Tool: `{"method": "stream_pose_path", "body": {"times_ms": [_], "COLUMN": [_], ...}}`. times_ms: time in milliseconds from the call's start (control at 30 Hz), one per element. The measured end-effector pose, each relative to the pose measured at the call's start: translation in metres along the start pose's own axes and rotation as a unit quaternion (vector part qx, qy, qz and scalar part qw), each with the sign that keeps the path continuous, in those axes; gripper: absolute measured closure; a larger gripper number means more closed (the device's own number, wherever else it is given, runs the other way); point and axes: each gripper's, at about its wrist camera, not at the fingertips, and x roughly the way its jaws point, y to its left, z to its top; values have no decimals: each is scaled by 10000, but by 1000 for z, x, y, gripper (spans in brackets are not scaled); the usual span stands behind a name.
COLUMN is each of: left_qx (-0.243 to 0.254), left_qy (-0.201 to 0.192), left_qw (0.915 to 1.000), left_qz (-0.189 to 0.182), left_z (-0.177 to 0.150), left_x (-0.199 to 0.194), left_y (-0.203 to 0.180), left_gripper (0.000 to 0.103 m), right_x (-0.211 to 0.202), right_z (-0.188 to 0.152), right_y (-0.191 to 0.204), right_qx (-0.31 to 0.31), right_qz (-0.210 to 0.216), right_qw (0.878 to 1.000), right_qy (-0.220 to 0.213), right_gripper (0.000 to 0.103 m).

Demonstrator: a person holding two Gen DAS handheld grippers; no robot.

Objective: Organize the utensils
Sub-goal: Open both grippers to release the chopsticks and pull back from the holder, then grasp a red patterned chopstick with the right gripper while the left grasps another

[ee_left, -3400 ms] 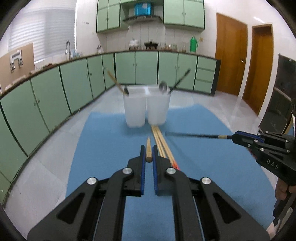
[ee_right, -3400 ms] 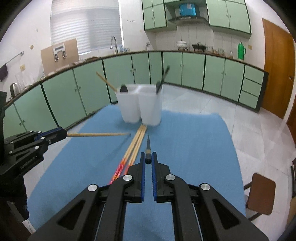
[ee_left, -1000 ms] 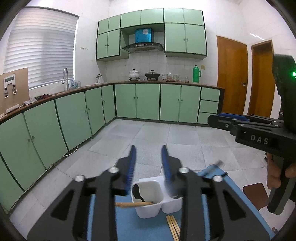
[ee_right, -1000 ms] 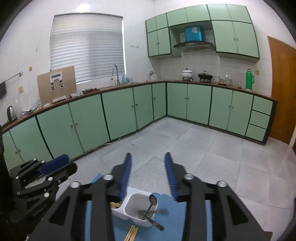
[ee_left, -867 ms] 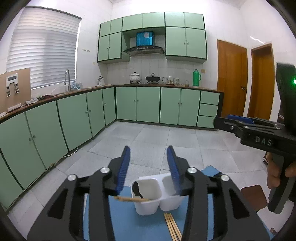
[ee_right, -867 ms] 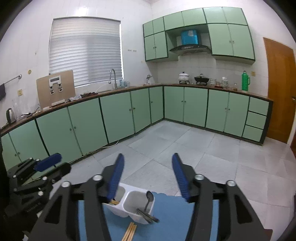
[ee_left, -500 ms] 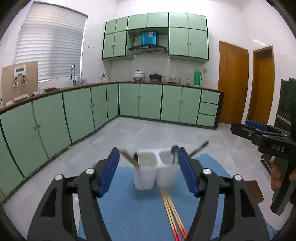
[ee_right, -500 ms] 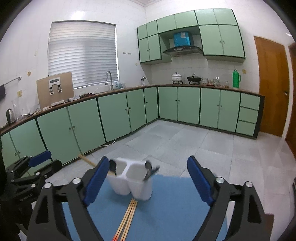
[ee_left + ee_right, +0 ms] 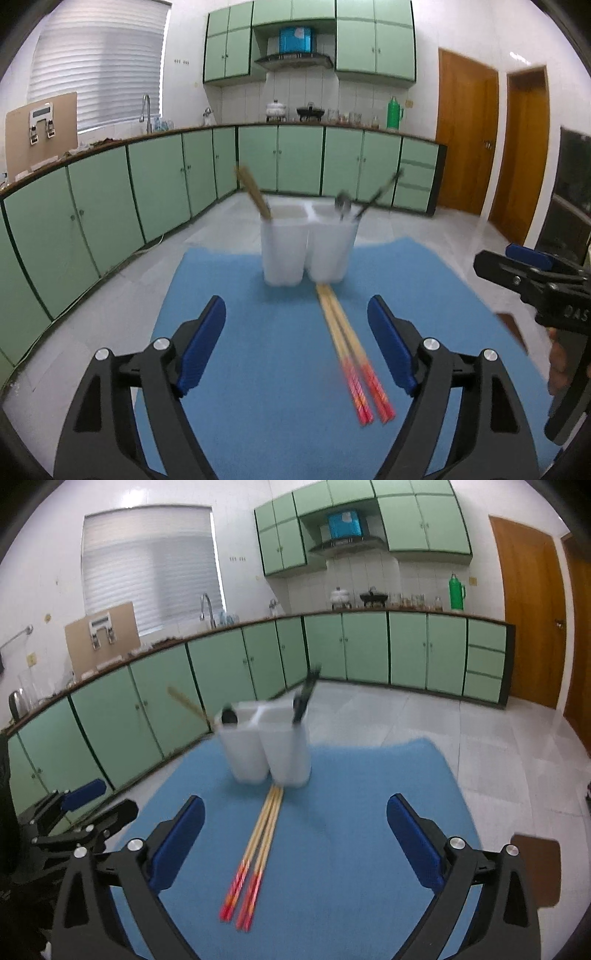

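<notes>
A white two-compartment holder (image 9: 306,254) (image 9: 266,757) stands at the far end of the blue mat (image 9: 229,280) (image 9: 369,775). Its left cell holds a wooden-handled utensil (image 9: 255,199). Its right cell holds a spoon (image 9: 343,206) and a black-handled utensil (image 9: 376,195). Several red-tipped chopsticks (image 9: 351,350) (image 9: 258,849) lie on the mat in front of the holder. My left gripper (image 9: 295,306) (image 9: 103,801) hovers over the mat, its jaws opening with nothing gripped. My right gripper (image 9: 295,801) (image 9: 532,273) is wide and still opening, also with nothing in it.
A brown chair seat (image 9: 535,867) sits past the mat's right edge. Green cabinets (image 9: 110,192) line the walls beyond the tiled floor. Two wooden doors (image 9: 465,136) stand at the right.
Both grippers let go of the utensils they held, which now stand in the holder. They came down and back from above it, and both jaws spread wide.
</notes>
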Motion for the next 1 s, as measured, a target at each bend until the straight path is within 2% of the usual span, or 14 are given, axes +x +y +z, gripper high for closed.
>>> {"method": "stream_pose_path", "body": {"times_ms": [233,400,467,767,1000], "left_qx": [16,-40,-39,10,-16], "left_qy": [530,814,887,1075,1132], "left_qw": [9985,9964,9957,9937,9931], "left_qz": [148,228,250,302,299], "left_z": [-46,-60,-65,-79,-83], "left_x": [17,27,29,32,33], "left_y": [7,14,16,15,15], "left_gripper": [26,26,26,26,25], "right_x": [19,34,38,52,62], "right_z": [-57,-89,-98,-115,-120], "right_y": [3,13,16,25,29], "right_qx": [68,-140,-183,-298,-327], "right_qz": [-148,-212,-235,-312,-316], "right_qw": [9983,9955,9942,9882,9846], "right_qy": [560,915,1036,1469,1689], "right_gripper": [6,7,11,27,34]}}
